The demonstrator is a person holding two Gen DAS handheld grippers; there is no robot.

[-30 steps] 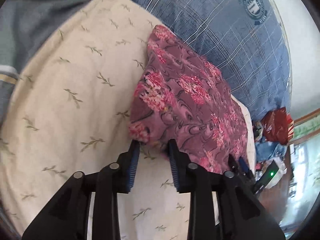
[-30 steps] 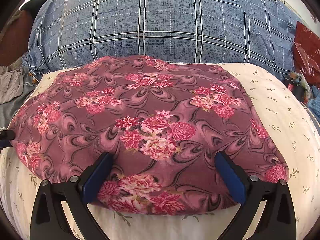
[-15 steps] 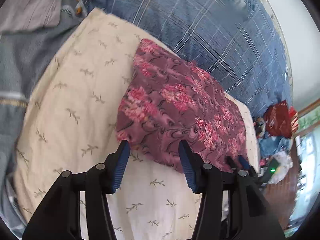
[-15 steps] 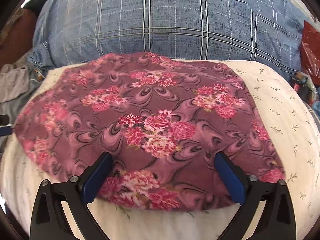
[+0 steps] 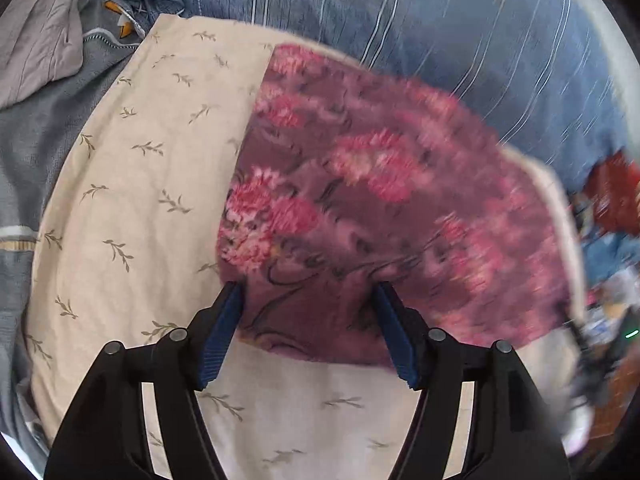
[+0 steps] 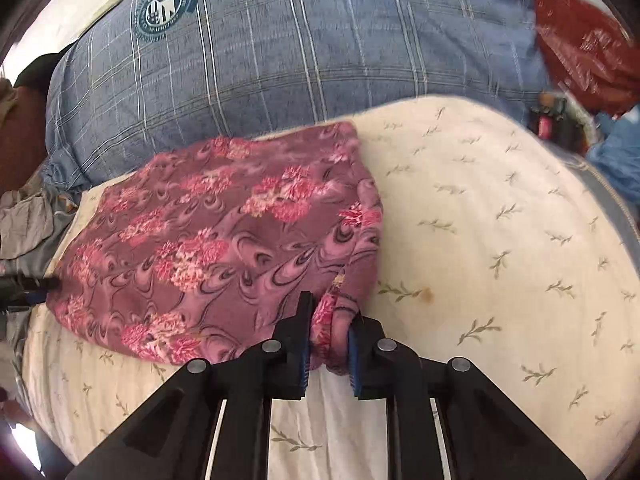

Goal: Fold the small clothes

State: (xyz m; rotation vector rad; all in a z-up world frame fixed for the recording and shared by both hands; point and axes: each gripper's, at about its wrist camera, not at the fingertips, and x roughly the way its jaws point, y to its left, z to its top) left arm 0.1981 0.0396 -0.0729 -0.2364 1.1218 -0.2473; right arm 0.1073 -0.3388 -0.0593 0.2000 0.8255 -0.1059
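Floral maroon garment (image 6: 224, 248) lies folded on a cream leaf-print pillow (image 6: 500, 220), its far edge against a blue plaid pillow (image 6: 300, 52). Right gripper (image 6: 326, 340), angled steeply down, is closing its jaws, and a bunched near corner of the cloth is pinched between the blue pads (image 6: 354, 364). Left gripper (image 5: 308, 304), also pitched down, is opening its jaws astride the garment's near edge; contact with the cloth cannot be told through blur.

A soft, matt purple floral cloth garment (image 6: 224, 248) is seen at centre frame on a matt cream leaf-printed cotton sheet (image 6: 500, 240); a glossy red plastic bag (image 6: 580, 52) is seen upper right.
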